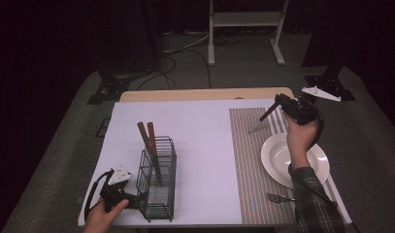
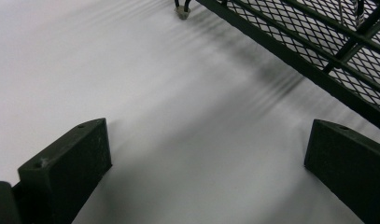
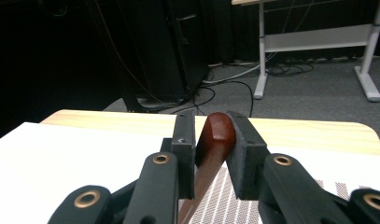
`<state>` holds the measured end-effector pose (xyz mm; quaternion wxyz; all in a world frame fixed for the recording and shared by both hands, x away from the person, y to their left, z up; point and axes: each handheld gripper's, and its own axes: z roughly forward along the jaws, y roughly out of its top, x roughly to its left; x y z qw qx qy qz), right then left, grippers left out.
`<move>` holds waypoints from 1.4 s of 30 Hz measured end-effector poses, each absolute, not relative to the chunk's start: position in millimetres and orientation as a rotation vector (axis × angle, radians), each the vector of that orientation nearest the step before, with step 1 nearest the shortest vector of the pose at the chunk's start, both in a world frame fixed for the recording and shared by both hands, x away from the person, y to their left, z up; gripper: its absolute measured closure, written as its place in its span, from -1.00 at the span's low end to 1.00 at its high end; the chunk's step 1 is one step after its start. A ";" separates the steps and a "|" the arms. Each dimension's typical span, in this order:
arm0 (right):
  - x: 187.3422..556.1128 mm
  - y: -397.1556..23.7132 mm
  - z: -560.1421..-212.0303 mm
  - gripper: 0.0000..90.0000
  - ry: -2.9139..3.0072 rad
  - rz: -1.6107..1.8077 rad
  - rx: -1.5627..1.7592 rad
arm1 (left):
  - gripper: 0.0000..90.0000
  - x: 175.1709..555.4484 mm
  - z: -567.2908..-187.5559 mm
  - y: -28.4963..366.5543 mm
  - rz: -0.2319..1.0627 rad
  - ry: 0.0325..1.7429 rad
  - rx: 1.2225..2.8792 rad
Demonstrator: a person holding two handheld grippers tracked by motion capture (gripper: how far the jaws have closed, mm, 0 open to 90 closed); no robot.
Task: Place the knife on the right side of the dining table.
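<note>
At the near edge of the bench, the left gripper [image 1: 118,194] rests on the white sheet [image 1: 200,145] beside the wire caddy [image 1: 157,182], its fingers spread wide and empty. Past the fork [image 1: 277,197] and the white plate [image 1: 277,167], the right gripper [image 1: 282,104] pinches the brown wooden handle [image 3: 214,140] of a knife [image 1: 261,119] above the striped placemat [image 1: 253,160]. The knife slants along its length, handle up at the gripper and metal tip down-left onto the mat. A firm pinch and steady wrist should stop it swinging.
</note>
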<state>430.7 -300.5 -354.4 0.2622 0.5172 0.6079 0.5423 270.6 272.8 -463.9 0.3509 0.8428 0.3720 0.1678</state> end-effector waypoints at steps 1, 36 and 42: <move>430.7 -302.1 -355.3 0.63 1.642 1.469 1.402 | -1.00 270.6 -463.9 272.8 0.435 0.963 2.182; 430.7 -348.9 -389.4 0.27 1.650 1.342 1.599 | -1.00 270.6 -463.9 272.8 0.434 0.964 2.182; 432.3 -353.7 -395.3 0.16 1.663 1.326 1.639 | -1.00 270.7 -463.9 272.8 0.434 0.964 2.182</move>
